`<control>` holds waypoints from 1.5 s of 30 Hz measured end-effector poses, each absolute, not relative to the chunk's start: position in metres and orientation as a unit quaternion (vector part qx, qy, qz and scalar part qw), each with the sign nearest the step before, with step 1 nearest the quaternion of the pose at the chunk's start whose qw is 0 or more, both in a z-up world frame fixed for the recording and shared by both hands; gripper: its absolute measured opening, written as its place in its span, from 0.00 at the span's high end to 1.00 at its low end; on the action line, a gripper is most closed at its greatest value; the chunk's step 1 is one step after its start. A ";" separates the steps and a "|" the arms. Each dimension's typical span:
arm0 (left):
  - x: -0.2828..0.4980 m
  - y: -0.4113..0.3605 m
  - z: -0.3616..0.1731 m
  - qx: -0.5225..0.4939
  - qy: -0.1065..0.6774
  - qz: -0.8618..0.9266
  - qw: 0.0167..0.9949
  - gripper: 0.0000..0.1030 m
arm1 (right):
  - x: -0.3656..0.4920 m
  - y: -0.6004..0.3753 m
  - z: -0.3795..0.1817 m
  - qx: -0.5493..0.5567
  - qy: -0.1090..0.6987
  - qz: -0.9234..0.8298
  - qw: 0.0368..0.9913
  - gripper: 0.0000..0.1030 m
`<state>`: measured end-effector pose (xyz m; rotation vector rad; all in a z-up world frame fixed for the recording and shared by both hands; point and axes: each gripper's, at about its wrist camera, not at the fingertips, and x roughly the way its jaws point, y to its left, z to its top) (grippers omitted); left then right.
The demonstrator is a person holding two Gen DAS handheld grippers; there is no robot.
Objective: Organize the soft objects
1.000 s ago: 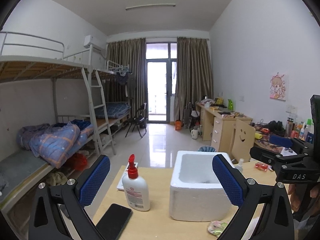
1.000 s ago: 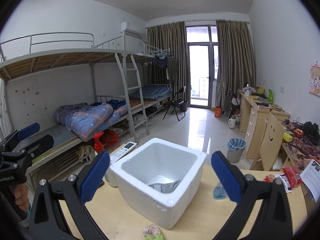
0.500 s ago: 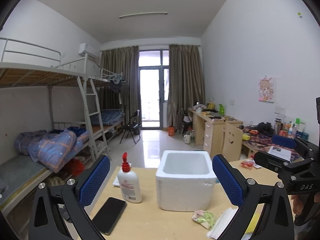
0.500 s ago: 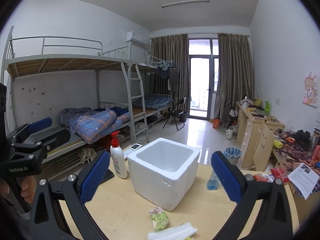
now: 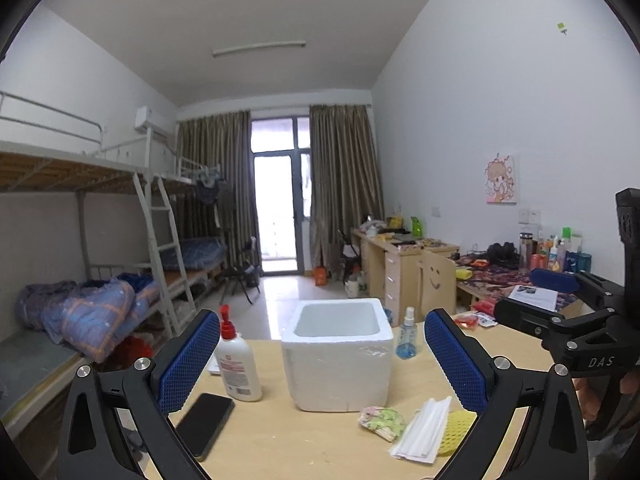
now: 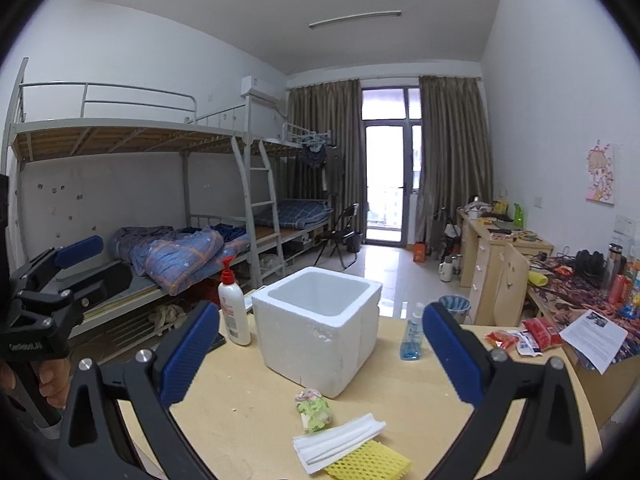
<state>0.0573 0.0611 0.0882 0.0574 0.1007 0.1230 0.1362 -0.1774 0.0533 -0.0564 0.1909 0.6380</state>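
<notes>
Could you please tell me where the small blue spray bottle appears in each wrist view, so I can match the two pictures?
Left wrist view: the blue spray bottle stands right of centre, just right of the white foam box.
Right wrist view: it stands right of centre, right of that box.
Shared landmark: the white foam box.

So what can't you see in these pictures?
- Inside of the white foam box: both wrist views, its own walls hide the bottom.
- Yellow foam net: left view, the left gripper's finger covers part.
- Label on the white pump bottle with the red top: both views, too small to read.
</notes>
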 end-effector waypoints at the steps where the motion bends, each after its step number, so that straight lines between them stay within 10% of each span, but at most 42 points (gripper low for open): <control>1: 0.055 0.060 0.086 0.032 0.044 0.067 0.996 0.01 | 0.132 -0.178 0.050 -0.027 0.090 0.307 0.947 0.00; 45: 0.109 0.029 -0.035 -0.025 0.162 -0.040 0.986 0.01 | 0.111 -0.219 -0.071 -0.024 0.140 0.211 0.967 0.00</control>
